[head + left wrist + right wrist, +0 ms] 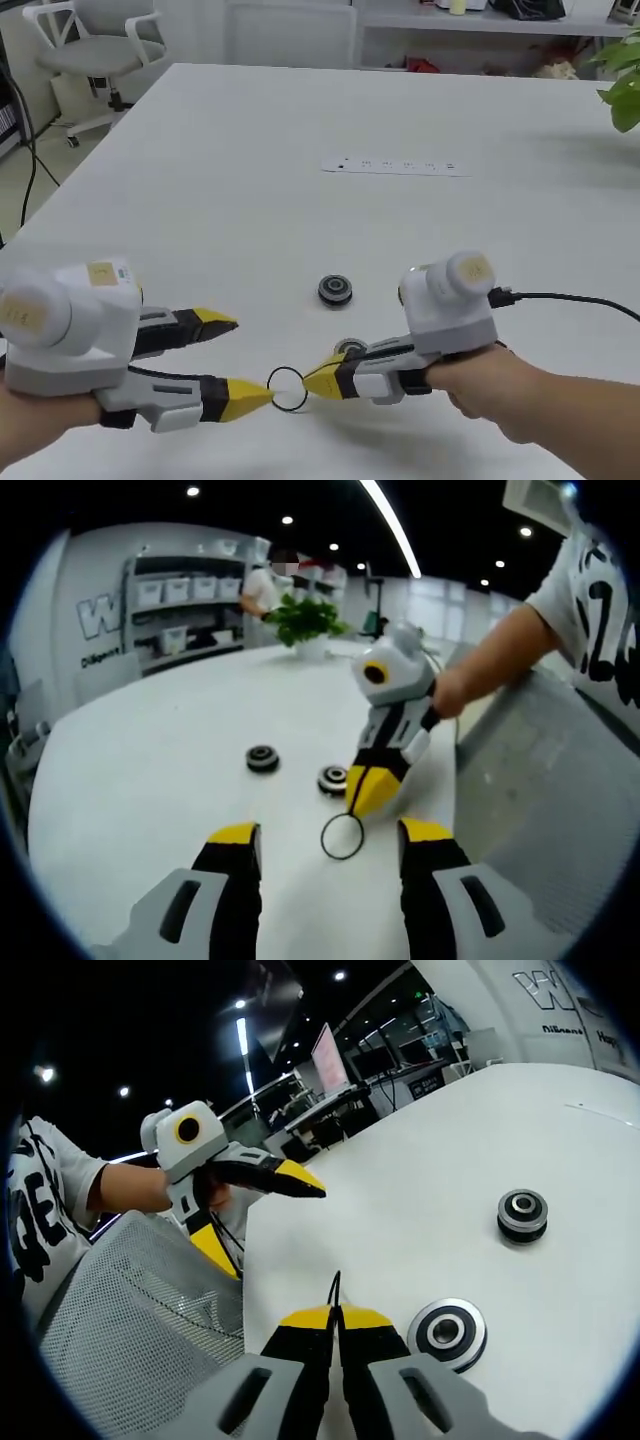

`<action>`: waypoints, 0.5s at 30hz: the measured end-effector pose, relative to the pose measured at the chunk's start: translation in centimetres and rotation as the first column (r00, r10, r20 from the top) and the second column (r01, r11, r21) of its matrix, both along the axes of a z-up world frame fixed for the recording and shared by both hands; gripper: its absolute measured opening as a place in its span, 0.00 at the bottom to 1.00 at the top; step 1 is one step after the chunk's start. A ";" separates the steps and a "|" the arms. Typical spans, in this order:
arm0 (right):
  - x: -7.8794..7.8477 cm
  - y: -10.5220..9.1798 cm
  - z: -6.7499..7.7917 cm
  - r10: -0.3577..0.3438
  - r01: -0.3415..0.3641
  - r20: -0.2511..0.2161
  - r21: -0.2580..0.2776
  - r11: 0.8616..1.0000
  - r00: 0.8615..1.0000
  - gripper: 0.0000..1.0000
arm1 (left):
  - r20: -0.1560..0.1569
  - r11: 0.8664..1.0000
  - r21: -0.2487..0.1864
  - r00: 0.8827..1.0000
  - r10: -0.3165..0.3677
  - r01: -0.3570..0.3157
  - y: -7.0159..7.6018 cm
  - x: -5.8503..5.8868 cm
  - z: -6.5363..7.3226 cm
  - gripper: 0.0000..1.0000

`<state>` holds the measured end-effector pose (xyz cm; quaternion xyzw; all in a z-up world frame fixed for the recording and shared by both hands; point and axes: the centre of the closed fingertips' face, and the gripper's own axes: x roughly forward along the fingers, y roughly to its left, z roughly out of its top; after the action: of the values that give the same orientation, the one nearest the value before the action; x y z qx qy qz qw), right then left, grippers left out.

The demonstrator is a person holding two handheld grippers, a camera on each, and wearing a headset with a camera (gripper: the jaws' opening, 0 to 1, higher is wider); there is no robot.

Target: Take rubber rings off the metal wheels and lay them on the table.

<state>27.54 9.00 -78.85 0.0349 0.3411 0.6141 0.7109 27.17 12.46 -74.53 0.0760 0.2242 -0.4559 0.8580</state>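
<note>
Progress: one rubber ring (287, 388) is off its wheel and pinched at its edge in the right claw (312, 383), whose jaws are pressed together at lower centre of the head view. Release onto the table (200, 180) is not yet done; whether the ring touches it cannot be told. At lower left, the left claw (230, 360) is spread and holds nothing, one tip just beside the ring. Both claws sit low, pointing inward toward each other. Just behind the right claw, the near metal wheel (350, 349) looks bare. Farther up, at frame centre, the second wheel (335, 290) appears to carry its ring.
</note>
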 end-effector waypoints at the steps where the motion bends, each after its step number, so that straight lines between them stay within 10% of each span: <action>1: 0.0 0.0 0.0 0.003 -0.003 0.007 -0.003 1.000 1.000 0.00 | -0.002 1.000 0.000 1.000 -0.001 0.001 0.0 0.0 -0.1 0.56; 15: -0.3 -0.1 -0.1 0.033 -0.032 0.054 -0.033 0.999 0.998 0.10 | -0.004 1.000 0.011 1.000 -0.014 0.014 -0.4 -0.2 0.1 0.56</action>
<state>27.20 8.87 -78.93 0.0012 0.3316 0.6207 0.7104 26.96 12.10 -74.46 0.0816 0.2280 -0.4607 0.8539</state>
